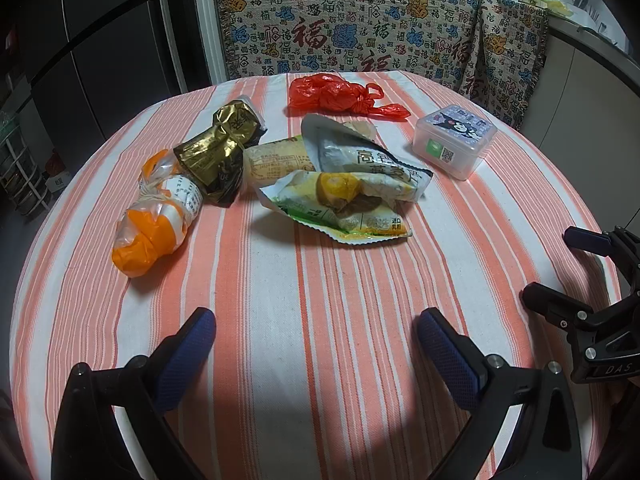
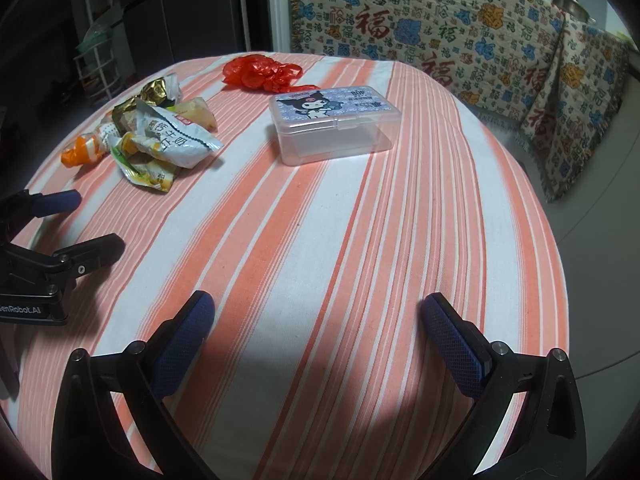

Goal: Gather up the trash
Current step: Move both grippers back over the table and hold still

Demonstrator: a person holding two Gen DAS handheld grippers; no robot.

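Observation:
Trash lies on the striped tablecloth: an orange-and-white plastic bag (image 1: 154, 220), a gold foil wrapper (image 1: 218, 152), a silver snack bag (image 1: 360, 160) over a yellow-green wrapper (image 1: 344, 208), and a knotted red plastic bag (image 1: 336, 96). The pile also shows in the right wrist view (image 2: 160, 140), with the red bag (image 2: 260, 72) behind it. My left gripper (image 1: 316, 328) is open and empty, short of the pile. My right gripper (image 2: 316, 316) is open and empty over bare cloth. The right gripper also shows in the left wrist view (image 1: 560, 264).
A clear plastic box with a cartoon lid (image 1: 454, 140) stands right of the trash; it also shows in the right wrist view (image 2: 334, 122). A patterned blanket (image 1: 360, 20) hangs behind the table. A dark cabinet (image 1: 100, 40) and wire rack (image 1: 20, 172) stand at left.

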